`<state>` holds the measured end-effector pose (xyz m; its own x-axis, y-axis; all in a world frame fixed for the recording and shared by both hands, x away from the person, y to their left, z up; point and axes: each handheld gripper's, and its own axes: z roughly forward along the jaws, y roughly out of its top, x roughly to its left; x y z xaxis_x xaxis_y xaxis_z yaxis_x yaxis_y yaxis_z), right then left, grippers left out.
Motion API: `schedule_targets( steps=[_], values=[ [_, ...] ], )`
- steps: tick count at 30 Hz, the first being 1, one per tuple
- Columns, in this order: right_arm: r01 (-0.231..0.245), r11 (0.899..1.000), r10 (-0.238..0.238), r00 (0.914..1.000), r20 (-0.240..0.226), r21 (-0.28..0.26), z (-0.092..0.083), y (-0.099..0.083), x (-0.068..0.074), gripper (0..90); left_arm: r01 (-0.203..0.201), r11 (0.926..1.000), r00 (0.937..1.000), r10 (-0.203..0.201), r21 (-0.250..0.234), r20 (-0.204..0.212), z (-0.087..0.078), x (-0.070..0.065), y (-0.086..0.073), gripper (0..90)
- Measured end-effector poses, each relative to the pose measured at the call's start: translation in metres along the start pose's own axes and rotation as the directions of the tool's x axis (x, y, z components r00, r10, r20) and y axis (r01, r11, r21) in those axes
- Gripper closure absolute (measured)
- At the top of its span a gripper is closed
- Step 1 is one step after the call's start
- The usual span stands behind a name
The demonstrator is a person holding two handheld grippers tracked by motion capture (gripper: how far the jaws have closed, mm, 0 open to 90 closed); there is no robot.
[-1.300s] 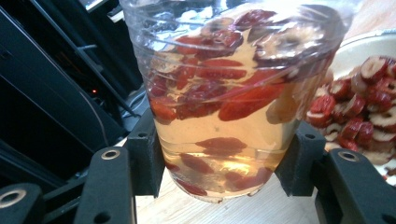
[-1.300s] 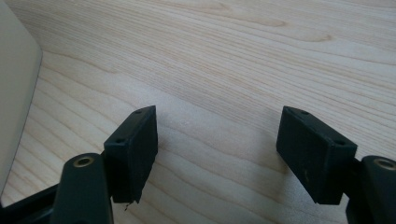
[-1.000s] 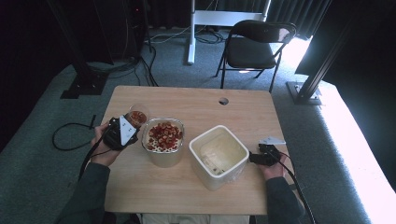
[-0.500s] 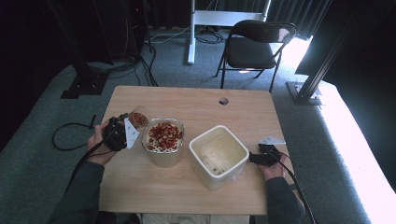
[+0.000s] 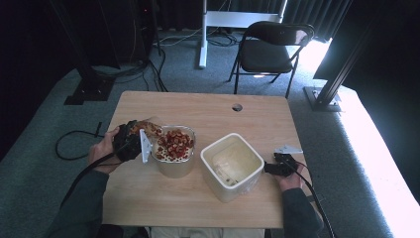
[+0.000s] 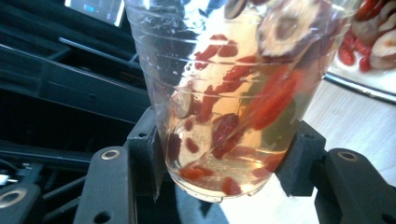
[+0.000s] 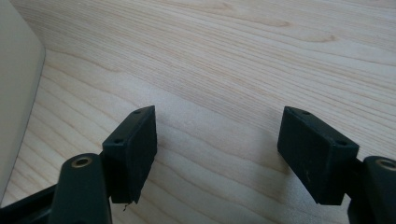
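Cup's tipped over way more than a second back: stood nearly upright beside the bowl then, now leaning with its mouth over the rim. Left hand shifted in toward the bowl a bit too. Right side hasn't budged.

Big stuff first: light wooden table, with a little round hole near the far edge. On it, toward the right, a white square container, tilted slightly on the diagonal, pale inside. Just left of that, nearly touching, a round bowl heaped with red berries and sliced dried fruit.

Then the left gripper, held at the bowl's left side, clamped on a clear plastic cup. Jaws pressing both sides of the cup near its base, seen plainly in the left gripper view. Same red berries and fruit slices in there, sliding toward the mouth, which points at the bowl's rim. Cup mouth right over the bowl's left edge in the high view.

Right gripper resting low by the table's right edge, just beside the white container. Jaws parted halfway-ish, nothing but bare wood between them, container wall off at the left edge of that view.
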<state>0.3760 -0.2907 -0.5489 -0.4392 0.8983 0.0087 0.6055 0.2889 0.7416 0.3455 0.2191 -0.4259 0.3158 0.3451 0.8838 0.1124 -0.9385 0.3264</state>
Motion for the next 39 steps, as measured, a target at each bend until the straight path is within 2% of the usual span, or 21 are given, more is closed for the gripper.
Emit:
schedule_targets(
  steps=[5,13,18,24,28,31,34,39],
  values=[
    [0.000,1.000,0.000,1.0000,0.000,0.000,0.000,0.000,0.000,27.9,-0.088,0.9960,0.9957,0.088,0.017,-0.027,0.000,-0.004,0.005,44.2],
    [0.002,1.000,-0.002,1.0000,-0.002,0.000,0.000,0.000,0.000,27.9,-0.152,0.9881,0.9869,0.153,0.021,-0.050,-0.001,-0.001,0.011,44.2],
    [0.002,1.000,-0.002,1.0000,-0.002,0.000,0.000,0.000,0.000,27.9,-0.192,0.9812,0.9792,0.193,0.024,-0.063,-0.001,-0.001,0.015,44.2],
    [0.002,1.000,-0.002,1.0000,-0.002,0.000,0.000,0.000,0.000,27.9,-0.256,0.9661,0.9633,0.258,0.033,-0.075,0.000,-0.004,0.018,44.2],
    [0.002,1.000,-0.002,1.0000,-0.002,0.000,0.000,0.000,0.000,27.9,-0.253,0.9672,0.9637,0.254,0.026,-0.082,-0.001,-0.002,0.020,44.2],
    [0.002,1.000,-0.002,1.0000,-0.002,0.000,0.000,0.000,0.000,27.9,-0.265,0.9637,0.9597,0.267,0.030,-0.087,-0.001,-0.002,0.022,44.2],
    [0.002,1.000,-0.002,1.0000,-0.002,0.000,0.000,0.000,0.000,27.9,-0.265,0.9640,0.9598,0.266,0.025,-0.089,-0.001,-0.002,0.022,44.2],
    [0.002,1.000,-0.002,1.0000,-0.002,0.000,0.000,0.000,0.000,27.9,-0.281,0.9592,0.9545,0.283,0.029,-0.095,-0.002,-0.001,0.023,44.2]
  ],
)
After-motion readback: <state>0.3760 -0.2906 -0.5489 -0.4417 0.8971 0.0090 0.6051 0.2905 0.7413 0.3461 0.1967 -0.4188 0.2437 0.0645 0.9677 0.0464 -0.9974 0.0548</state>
